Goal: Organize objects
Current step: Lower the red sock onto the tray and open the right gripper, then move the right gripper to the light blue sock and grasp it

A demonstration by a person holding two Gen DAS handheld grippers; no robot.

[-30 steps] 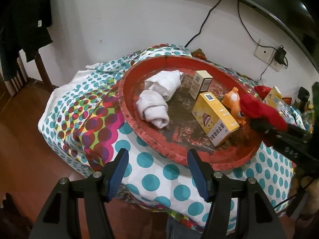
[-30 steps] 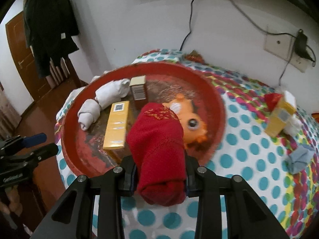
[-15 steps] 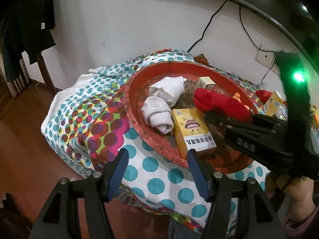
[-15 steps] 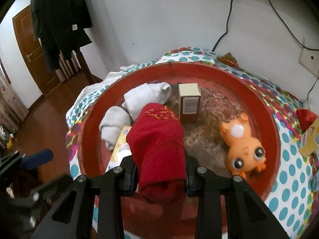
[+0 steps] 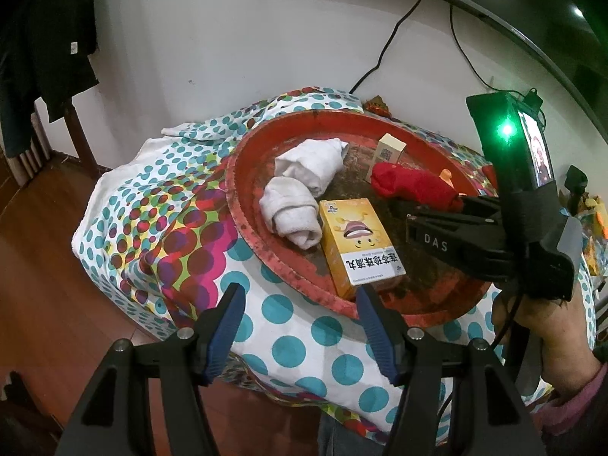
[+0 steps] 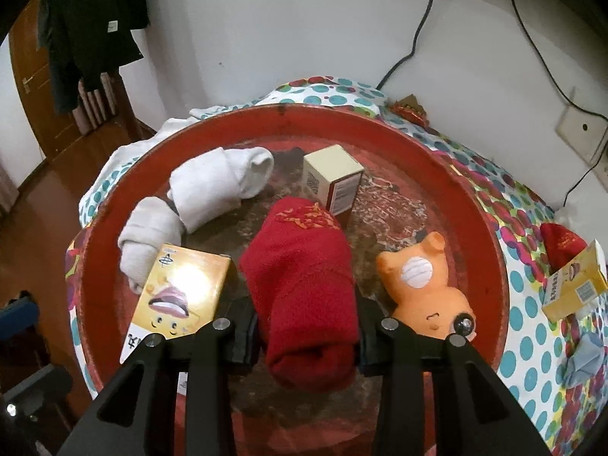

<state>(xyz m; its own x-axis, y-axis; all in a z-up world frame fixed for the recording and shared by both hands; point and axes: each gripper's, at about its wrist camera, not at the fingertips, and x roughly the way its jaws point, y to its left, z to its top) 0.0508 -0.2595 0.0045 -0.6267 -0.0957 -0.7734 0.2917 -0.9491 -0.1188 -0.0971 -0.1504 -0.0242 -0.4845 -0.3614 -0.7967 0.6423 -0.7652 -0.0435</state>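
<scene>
A table covered with a dotted cloth [image 5: 159,228] is seen, and most of its top is taken by a round red tray [image 6: 478,250]. Inside the tray, near its left rim, two rolled white socks [image 6: 212,186] are laid side by side, touching each other. Just beside them, toward the near rim, a yellow box [image 5: 357,239] is lying flat. A small cream box [image 6: 332,178] is stood upright near the middle of the tray, and an orange toy animal [image 6: 425,288] is laid on its back toward the right rim.

The rolled red sock [image 6: 304,288] is found over the middle of the tray, between the yellow box and the toy. It is pinched by the right gripper [image 6: 307,330], whose jaws have just been opening a little, with the pads apparently on the sock's sides; whether the roll rests on the tray floor cannot be told.

The left gripper [image 5: 300,326] is held spread, with nothing between its blue pads [image 5: 228,323], above the near edge of the table.

On the cloth at the right edge, a second yellow box [image 6: 577,288] and a red item [image 6: 558,243] are seen.
</scene>
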